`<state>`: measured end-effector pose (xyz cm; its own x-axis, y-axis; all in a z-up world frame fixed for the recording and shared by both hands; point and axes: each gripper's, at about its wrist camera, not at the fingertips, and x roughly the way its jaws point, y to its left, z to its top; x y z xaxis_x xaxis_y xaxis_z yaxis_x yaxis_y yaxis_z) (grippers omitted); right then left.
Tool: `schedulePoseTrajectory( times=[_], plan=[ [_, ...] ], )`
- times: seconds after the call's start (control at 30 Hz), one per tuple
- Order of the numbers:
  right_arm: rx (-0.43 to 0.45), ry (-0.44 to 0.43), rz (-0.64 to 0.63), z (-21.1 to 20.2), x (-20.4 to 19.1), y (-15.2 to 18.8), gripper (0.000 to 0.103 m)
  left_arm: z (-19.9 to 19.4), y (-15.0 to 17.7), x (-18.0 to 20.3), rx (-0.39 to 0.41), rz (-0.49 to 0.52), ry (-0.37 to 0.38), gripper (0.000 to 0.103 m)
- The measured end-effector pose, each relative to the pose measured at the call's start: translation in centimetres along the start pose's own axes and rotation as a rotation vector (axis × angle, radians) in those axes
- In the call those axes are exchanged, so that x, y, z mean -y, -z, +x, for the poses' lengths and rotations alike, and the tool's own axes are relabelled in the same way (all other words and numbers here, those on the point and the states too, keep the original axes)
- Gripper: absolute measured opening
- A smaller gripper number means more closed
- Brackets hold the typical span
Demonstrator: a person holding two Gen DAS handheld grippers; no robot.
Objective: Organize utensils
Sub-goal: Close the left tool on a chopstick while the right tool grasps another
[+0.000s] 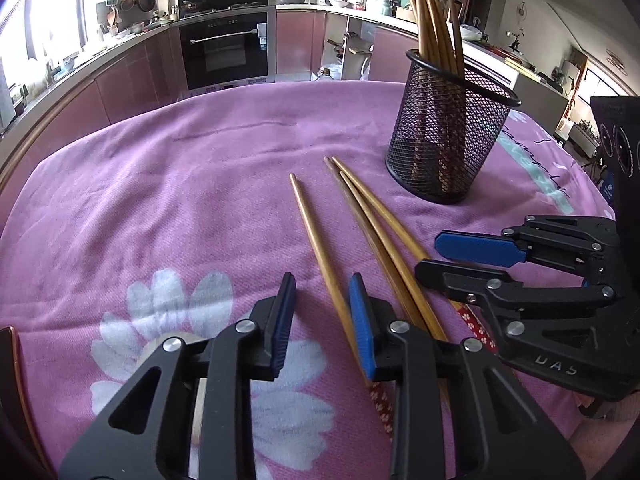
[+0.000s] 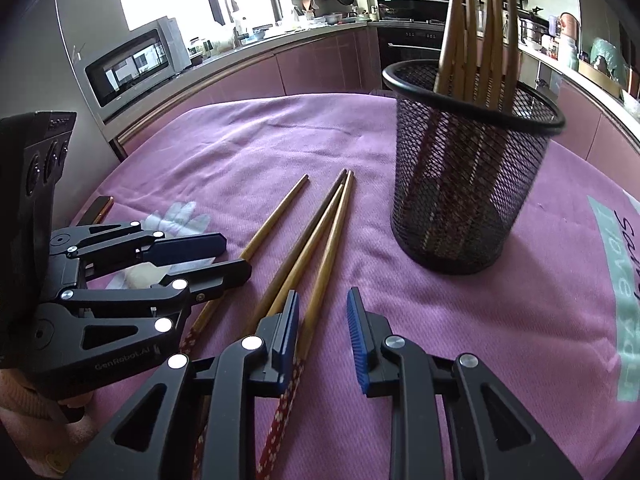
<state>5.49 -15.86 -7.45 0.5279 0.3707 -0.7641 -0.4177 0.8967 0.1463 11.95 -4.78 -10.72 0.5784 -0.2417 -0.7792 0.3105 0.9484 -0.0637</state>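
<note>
Several loose wooden chopsticks [image 1: 360, 224] with red patterned handles lie on the pink cloth; they also show in the right wrist view [image 2: 304, 248]. A black mesh holder [image 1: 448, 140] stands behind them with several chopsticks upright in it; it also shows in the right wrist view [image 2: 468, 184]. My left gripper [image 1: 322, 292] is open, low over the cloth, with the leftmost chopstick [image 1: 316, 240] running between its jaws. My right gripper [image 2: 322, 308] is open, its left jaw resting over the chopsticks. Each gripper shows in the other's view: the right gripper [image 1: 432, 254] and the left gripper [image 2: 236, 256].
The table is covered by a pink flower-print cloth [image 1: 180, 200]. A dark phone-like object [image 2: 100, 208] lies at the table's left edge. Kitchen counters, an oven [image 1: 224, 48] and a microwave [image 2: 132, 64] stand beyond the table.
</note>
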Motion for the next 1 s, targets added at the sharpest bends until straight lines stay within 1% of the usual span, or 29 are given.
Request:
schedulePoseTrajectory(
  times=[0.17,0.23,0.3,0.47,0.53,0.6,0.77,1.0],
  plan=[
    [0.000,0.012,-0.004,0.8,-0.2,-0.9,0.022,0.6,-0.7,0.2,0.000,0.008,-0.008,0.028],
    [-0.001,0.020,-0.009,1.0,-0.2,-1.2,0.021,0.8,-0.9,0.3,0.002,0.010,-0.011,0.027],
    [-0.002,0.028,-0.009,1.2,-0.3,-1.4,0.018,0.9,-1.0,0.3,0.003,0.008,-0.014,0.027],
    [0.000,0.028,0.010,1.3,0.1,-1.5,0.009,1.0,-1.2,0.0,0.006,-0.022,-0.014,0.017],
    [0.001,0.026,0.017,1.3,0.2,-1.5,0.007,1.1,-1.2,-0.2,0.006,-0.035,-0.007,0.012],
    [0.004,0.023,0.027,1.2,0.3,-1.4,0.006,1.1,-1.2,-0.2,0.007,-0.044,-0.004,0.012],
    [0.012,0.017,0.043,0.9,0.7,-1.3,0.005,1.0,-1.1,-0.3,0.008,-0.059,0.007,0.008],
    [0.028,-0.016,0.060,-0.1,1.1,-1.1,0.005,0.4,-0.9,-0.5,0.013,-0.077,0.026,0.008]
  ],
)
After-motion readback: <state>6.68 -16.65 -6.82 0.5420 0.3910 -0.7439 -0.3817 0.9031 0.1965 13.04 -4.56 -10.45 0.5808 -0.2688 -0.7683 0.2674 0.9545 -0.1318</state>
